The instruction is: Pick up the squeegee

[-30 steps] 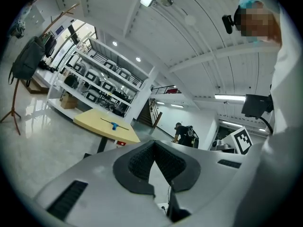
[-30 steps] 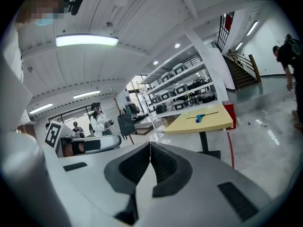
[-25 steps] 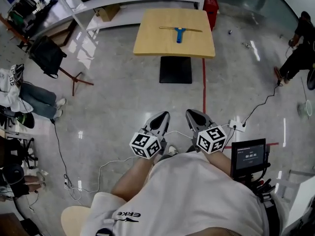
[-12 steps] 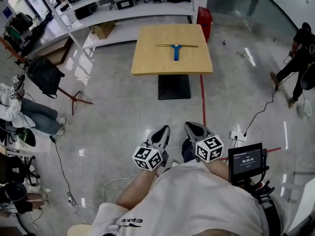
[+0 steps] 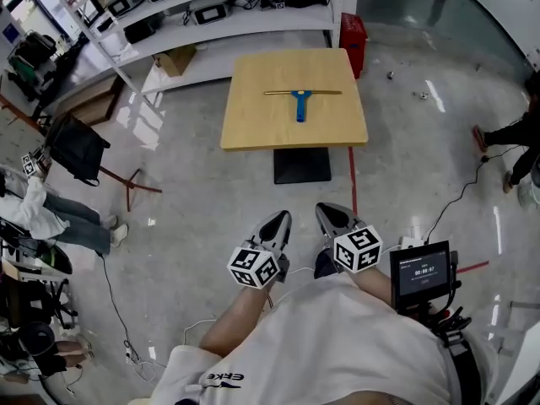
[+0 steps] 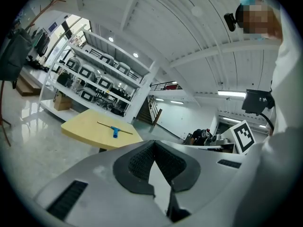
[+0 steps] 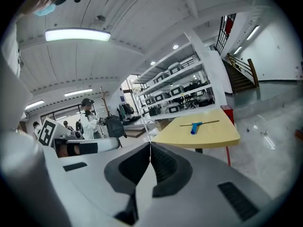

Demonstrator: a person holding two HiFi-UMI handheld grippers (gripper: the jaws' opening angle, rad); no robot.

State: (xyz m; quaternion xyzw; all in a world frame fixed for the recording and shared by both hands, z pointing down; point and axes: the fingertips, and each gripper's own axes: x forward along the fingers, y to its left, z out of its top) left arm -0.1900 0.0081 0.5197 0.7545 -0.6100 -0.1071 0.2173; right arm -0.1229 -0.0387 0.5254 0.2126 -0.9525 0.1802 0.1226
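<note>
A squeegee (image 5: 301,99) with a blue handle and a long thin brass-coloured blade lies flat on a square yellow table (image 5: 253,116), well ahead of me across the floor. It also shows small in the left gripper view as the squeegee (image 6: 114,130) and in the right gripper view as the squeegee (image 7: 196,126). My left gripper (image 5: 281,220) and right gripper (image 5: 326,213) are held side by side close to my body, both shut with nothing between the jaws. Neither is near the table.
White shelving (image 5: 211,7) with equipment stands behind the table, a red box (image 5: 353,32) at its right end. A red line (image 5: 353,192) runs along the glossy floor. Cables and a power strip (image 5: 413,223) lie at right. Seated people (image 5: 51,218) and a black bag (image 5: 74,146) are at left.
The table and squeegee have come closer and lower in the head view as I walk toward them. Both grippers keep their shut pose in front of my body.
</note>
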